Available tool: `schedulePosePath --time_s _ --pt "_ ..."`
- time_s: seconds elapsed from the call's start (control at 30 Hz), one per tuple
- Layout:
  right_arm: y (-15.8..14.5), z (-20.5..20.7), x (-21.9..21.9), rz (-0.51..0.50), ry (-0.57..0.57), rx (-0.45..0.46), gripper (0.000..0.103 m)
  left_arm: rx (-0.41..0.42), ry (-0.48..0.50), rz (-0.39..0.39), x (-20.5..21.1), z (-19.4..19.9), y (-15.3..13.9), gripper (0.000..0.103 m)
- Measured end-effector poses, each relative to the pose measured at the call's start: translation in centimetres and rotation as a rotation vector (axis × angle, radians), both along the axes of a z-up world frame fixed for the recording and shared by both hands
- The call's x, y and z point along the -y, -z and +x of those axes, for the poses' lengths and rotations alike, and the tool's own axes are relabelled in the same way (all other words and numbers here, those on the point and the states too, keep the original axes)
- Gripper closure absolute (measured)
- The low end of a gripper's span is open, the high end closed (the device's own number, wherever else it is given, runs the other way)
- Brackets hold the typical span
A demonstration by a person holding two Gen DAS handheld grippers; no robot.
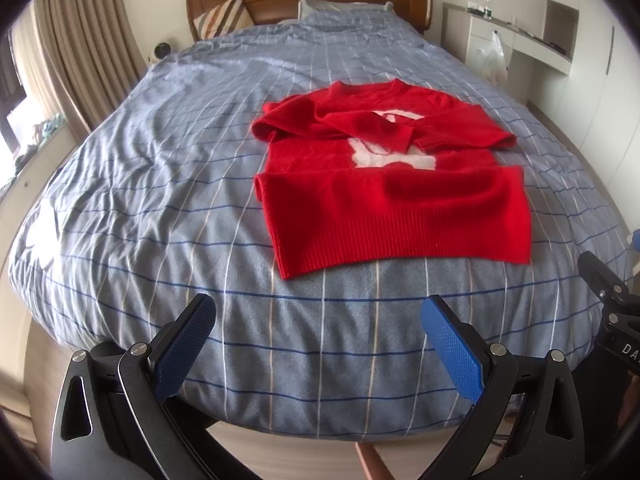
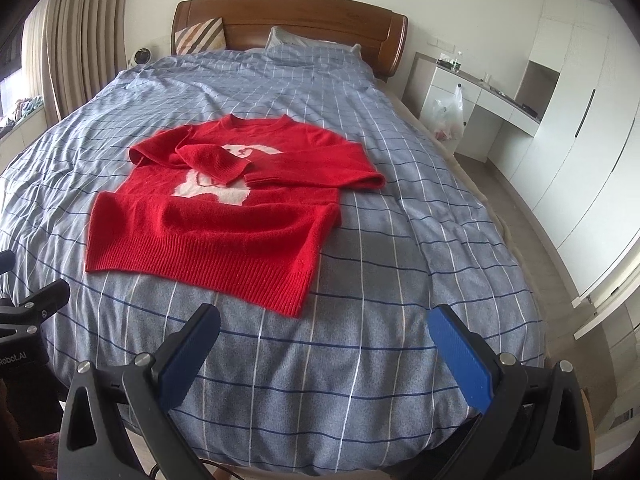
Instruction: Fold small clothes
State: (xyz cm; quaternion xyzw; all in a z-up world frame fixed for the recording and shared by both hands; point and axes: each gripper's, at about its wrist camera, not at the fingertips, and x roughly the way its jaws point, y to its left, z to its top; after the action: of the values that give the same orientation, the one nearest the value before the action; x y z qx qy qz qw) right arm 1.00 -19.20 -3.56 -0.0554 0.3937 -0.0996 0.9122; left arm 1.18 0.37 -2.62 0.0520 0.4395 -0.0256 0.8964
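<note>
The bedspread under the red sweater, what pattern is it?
The bedspread is blue-grey with a grid of white and dark blue lines, clearest in the right wrist view.

soft daylight reaches me from the curtained window [image 1: 24,92] at left; fisheye edges bend, corners dark.

My left gripper [image 1: 318,320] hangs with jaws spread wide above the near edge of the checked duvet [image 1: 160,184]. Red sweater [image 1: 396,208] lies flat ahead, both sleeves folded across its chest, well apart from my fingers.
</note>
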Motion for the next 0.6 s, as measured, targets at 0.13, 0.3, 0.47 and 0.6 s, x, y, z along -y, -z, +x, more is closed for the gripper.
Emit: schedulePosePath --time_s 0.13,0.3,0.47,0.6 --pt "0.3 0.0 0.1 -0.002 0.004 -0.009 0.000 -0.006 -0.002 -0.005 0.0 0.1 0.1 0.000" --pt "0.4 0.1 0.1 -0.002 0.004 -0.014 0.000 -0.007 -0.003 -0.006 0.0 0.1 0.3 0.000" --pt "0.4 0.1 0.2 0.011 -0.001 -0.003 0.000 -0.007 0.002 -0.006 0.0 0.3 0.4 0.000" --pt "0.7 0.1 2.4 0.112 -0.024 0.063 0.000 -0.005 -0.030 -0.035 -2.4 2.0 1.8 0.000"
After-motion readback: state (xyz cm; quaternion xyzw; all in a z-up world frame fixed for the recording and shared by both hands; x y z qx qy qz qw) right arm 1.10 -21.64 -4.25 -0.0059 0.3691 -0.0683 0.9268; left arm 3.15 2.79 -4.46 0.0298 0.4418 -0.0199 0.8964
